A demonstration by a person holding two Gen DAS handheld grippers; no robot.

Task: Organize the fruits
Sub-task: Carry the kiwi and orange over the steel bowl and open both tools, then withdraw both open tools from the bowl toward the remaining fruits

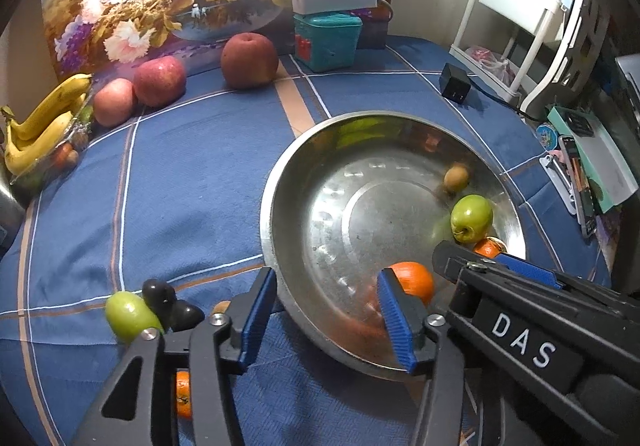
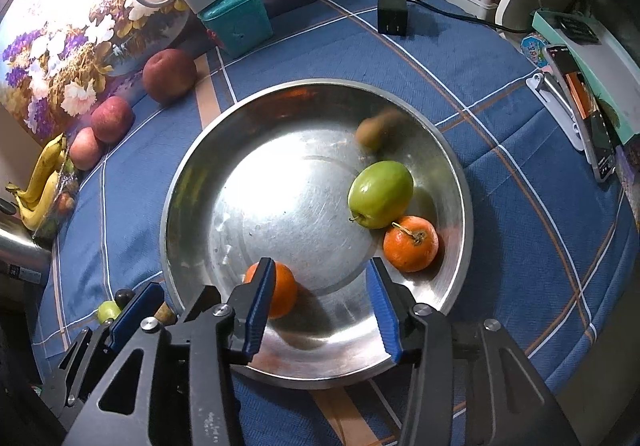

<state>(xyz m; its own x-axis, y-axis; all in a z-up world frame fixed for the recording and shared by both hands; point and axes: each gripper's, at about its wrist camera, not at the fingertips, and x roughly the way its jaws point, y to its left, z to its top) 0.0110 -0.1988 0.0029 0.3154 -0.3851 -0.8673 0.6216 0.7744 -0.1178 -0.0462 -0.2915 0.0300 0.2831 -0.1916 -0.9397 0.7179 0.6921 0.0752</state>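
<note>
A steel bowl [image 1: 276, 182] [image 2: 176, 182] sits on the blue checked cloth. It holds a green apple [image 2: 380, 192] [image 1: 471, 217], a stemmed orange [image 2: 411, 244], a blurred kiwi [image 2: 370, 132] [image 1: 456, 177] and a second orange [image 2: 286, 296] [image 1: 416, 280] near the front rim. My left gripper [image 1: 328, 312] hangs open over that rim, with the second orange just beyond its right finger. My right gripper [image 2: 320, 300] is open above the bowl's front. The same orange lies behind its left finger, not pinched. Both grippers hold nothing.
On the cloth left of the bowl lie a small green fruit [image 1: 128, 314], dark fruits [image 1: 160, 298] and another orange [image 1: 183, 394]. Three apples [image 1: 160, 80] and bananas [image 1: 44, 122] line the back left. A teal box [image 1: 326, 40], a charger [image 1: 454, 82] and a phone [image 2: 600, 134] stand around.
</note>
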